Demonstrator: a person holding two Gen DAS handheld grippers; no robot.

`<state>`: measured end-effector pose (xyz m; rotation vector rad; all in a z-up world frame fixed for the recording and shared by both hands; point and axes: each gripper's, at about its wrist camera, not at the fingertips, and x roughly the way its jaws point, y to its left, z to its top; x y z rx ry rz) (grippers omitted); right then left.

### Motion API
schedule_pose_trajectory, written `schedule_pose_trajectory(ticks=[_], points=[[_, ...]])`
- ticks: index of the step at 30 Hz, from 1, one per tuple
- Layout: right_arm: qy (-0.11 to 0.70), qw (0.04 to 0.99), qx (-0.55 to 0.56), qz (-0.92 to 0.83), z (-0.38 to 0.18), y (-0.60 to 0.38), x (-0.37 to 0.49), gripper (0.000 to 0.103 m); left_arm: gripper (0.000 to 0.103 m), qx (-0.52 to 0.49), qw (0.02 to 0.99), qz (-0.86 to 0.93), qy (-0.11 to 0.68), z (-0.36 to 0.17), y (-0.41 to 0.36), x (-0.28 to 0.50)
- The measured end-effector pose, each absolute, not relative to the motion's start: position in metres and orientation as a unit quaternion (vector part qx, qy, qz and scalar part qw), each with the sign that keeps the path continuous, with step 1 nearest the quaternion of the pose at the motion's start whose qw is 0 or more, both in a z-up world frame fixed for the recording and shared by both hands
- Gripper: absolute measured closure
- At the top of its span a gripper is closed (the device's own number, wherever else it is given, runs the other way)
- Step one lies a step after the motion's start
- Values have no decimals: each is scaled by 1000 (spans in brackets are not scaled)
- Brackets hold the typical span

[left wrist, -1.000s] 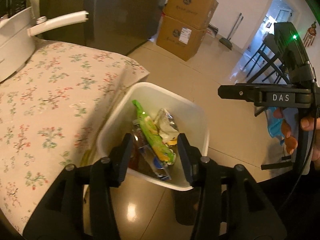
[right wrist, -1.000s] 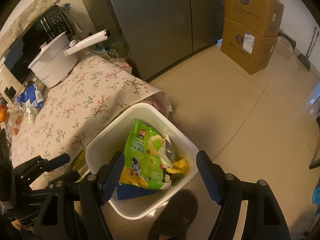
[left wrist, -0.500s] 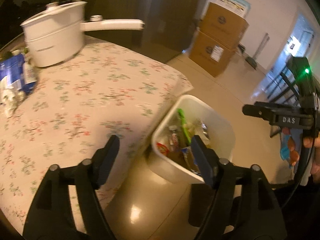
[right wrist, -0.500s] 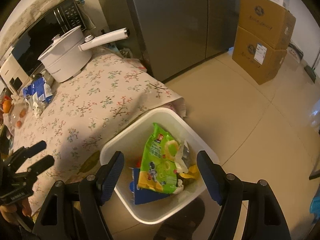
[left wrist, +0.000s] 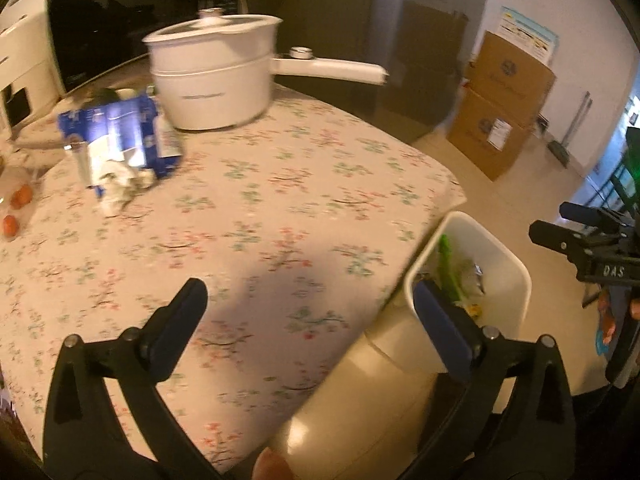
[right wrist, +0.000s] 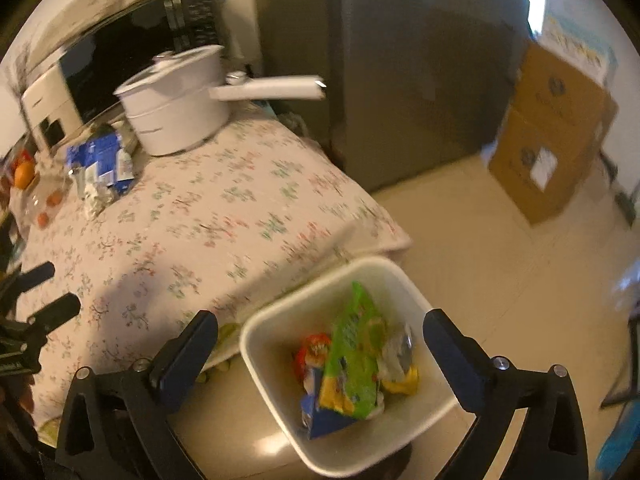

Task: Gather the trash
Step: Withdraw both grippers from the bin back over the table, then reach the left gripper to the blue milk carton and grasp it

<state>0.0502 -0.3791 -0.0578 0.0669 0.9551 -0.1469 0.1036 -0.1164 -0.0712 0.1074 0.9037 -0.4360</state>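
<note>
Your left gripper (left wrist: 308, 312) has swung off the bin and now looks across the floral tablecloth (left wrist: 256, 208); a second ago its fingers framed the bin's contents, now only its right finger overlaps the bin's near corner in the picture. Its jaws have just been opening and stand spread wide, nothing between them but cloth below. Your right gripper (right wrist: 320, 340) has pulled back a little too, and its jaws have just been opening as well: wide apart, empty, with the white bin (right wrist: 276, 316) showing in the gap between them on the floor below.

That bin sits on the tiled floor, tucked against the hanging edge of the tablecloth. Inside, the green snack bag (right wrist: 352, 364) lies on top, with a red wrapper (right wrist: 310, 354) to its left, a blue packet (right wrist: 316, 416) at the near end, a yellow scrap (right wrist: 404, 380) and something silvery on the right.

The far end of the table has come into your left view: the white pot (left wrist: 212, 76) with its long handle pointing right, and just beside it a blue carton (left wrist: 116, 136) with crumpled white paper (left wrist: 120, 184) in front. Both views are blurred, so the print on the carton can't be read. Small orange-red fruit (left wrist: 16, 208) sits in clear wrap at the left edge.
</note>
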Motion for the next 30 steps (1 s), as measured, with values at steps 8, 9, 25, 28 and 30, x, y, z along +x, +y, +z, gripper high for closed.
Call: schedule_pose_trajectory(ticks=[8,9,25,28,30], points=[[460,888,-1,-21,-59,-313,76,0,1,22,889,-156,430,-65,-63,114],[461,887,-3,-17,-59,-307,79,0,1,17,891,-147,430,-65,-53,116],[459,887,19,36,-70,-228,134,0,1,-27,907,-56,417,-73,54,152],[465,884,9,43,-78,-217,151,0,1,-31,908,-66,413,-80,65,179],[473,879,23,54,-84,-212,166,0,2,-33,908,-65,413,-86,71,199]])
